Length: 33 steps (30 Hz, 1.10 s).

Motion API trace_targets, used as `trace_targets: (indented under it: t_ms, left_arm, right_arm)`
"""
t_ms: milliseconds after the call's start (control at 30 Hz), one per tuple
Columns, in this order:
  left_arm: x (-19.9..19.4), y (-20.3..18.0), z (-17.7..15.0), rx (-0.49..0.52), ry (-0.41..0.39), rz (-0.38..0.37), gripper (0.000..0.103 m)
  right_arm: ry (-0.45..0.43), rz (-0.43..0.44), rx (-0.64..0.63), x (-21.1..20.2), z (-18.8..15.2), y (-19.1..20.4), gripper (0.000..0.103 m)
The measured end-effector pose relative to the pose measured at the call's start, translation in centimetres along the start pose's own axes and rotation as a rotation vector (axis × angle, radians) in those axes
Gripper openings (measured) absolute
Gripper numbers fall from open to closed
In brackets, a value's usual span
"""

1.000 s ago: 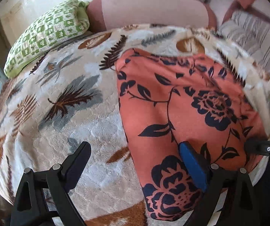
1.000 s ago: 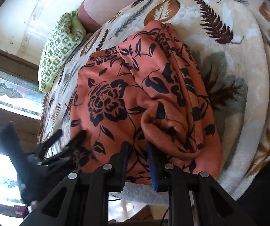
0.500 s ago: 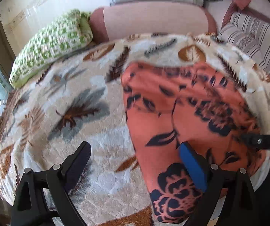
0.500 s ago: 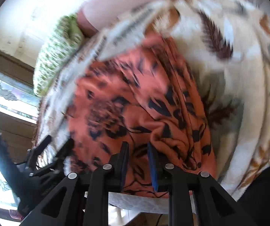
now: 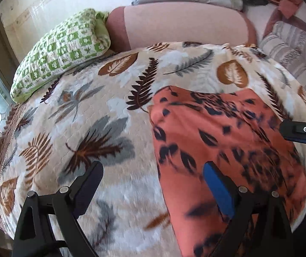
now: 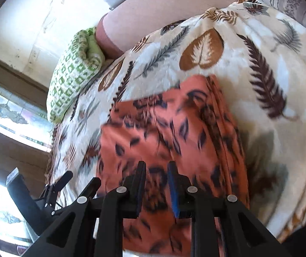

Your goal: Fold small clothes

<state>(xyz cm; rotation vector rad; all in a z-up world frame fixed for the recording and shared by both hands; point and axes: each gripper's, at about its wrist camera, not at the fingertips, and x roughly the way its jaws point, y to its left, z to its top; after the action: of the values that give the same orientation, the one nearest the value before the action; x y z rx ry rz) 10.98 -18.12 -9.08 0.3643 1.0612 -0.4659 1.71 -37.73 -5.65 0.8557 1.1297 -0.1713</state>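
An orange garment with a dark floral print (image 5: pixel 221 141) lies on the leaf-patterned blanket (image 5: pixel 88 115); it also shows in the right wrist view (image 6: pixel 174 132). My left gripper (image 5: pixel 153 180) is open above the garment's left edge, its blue-padded finger over the cloth and the other over the blanket. My right gripper (image 6: pixel 157 173) has its jaws close together with a narrow gap, over the garment's near part; motion blur hides whether cloth is pinched. It shows as a dark tip at the right edge of the left wrist view (image 5: pixel 298 130).
A green and white checked pillow (image 5: pixel 63 51) lies at the far left of the bed. A pink bolster (image 5: pixel 185 25) runs along the back, with a striped cushion (image 5: pixel 294 42) at the right. A window (image 6: pixel 7 111) is at the left.
Both grippers have pulled back and up from the garment, so more blanket shows. The raised fold by the right gripper has flattened out. The left jaws stay open.
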Motion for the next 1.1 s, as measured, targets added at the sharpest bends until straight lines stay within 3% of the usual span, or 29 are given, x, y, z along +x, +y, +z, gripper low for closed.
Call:
trace_targets:
  t_ms: [233,300,533,700,800,833,867,1000,1100]
  left_arm:
    - [6.2,-1.0,0.8,-0.034,0.117,0.03,0.095]
    - [5.8,-0.8,0.5,-0.065,0.103,0.025,0.095]
    - [1.8,-0.4,0.1,-0.074,0.071,0.021,0.095]
    - [-1.0,-0.5,-1.7,-0.048,0.056,0.014,0.095]
    - [-1.5,-0.8,-3.3,-0.036,0.075,0.015,0.095]
    - [-1.4,-0.8,-4.0,-0.043,0.09,0.018,0.095]
    - [-1.2,-1.0,-4.7,-0.053,0.101,0.006,0.095]
    - [-0.9,-1.7,-6.0,-0.03,0.11,-0.009,0.095]
    - [-1.2,-2.2,-6.0,0.058,0.127,-0.012,0.095]
  right_arm:
    - [0.045,-0.005,0.086,5.4,3.1,-1.6,0.026]
    - [0.082,0.008,0.137,7.5,3.0,-3.2,0.027]
    - [0.03,0.042,0.151,3.8,1.9,-3.0,0.027]
    - [0.0,0.051,0.123,-0.1,-0.9,-2.6,0.029]
    - [-0.008,0.031,0.089,-1.6,-2.8,-2.4,0.039]
    - [-0.003,0.019,0.079,-1.8,-3.4,-2.4,0.053]
    - [0.0,0.019,0.072,-1.8,-4.0,-2.5,0.058]
    - [0.009,0.014,0.027,-0.8,-6.0,-3.3,0.058]
    - [0.029,-0.013,0.04,-0.3,-5.5,-3.1,0.059]
